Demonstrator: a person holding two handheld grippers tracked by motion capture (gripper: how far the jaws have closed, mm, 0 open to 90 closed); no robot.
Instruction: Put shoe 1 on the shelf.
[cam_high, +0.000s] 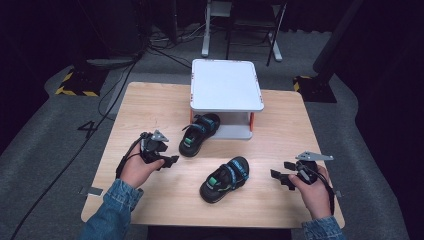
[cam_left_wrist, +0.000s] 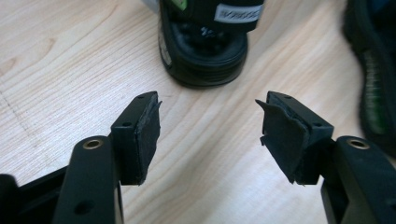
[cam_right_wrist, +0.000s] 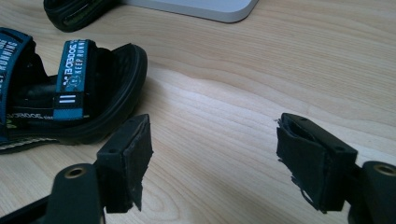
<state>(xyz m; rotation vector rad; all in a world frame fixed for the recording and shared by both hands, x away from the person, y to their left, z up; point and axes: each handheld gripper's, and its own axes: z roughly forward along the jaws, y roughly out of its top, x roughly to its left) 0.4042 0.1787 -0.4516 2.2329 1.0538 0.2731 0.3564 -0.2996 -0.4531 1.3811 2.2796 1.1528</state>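
- Left gripper (cam_high: 172, 160): jaws apart, empty, near the table's (cam_high: 280, 135) left edge.
- Right gripper (cam_high: 281, 179): jaws apart, empty, near its right edge.
- Two black sandals (cam_high: 199, 134) (cam_high: 225, 179) lie between them.

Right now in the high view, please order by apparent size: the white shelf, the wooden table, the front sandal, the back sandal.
1. wooden table
2. white shelf
3. front sandal and back sandal: they look about equal, so I do not rank them.

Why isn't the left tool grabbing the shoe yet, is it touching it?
Apart. The left gripper view shows bare wood between the open left tool and the sandal ahead of it.
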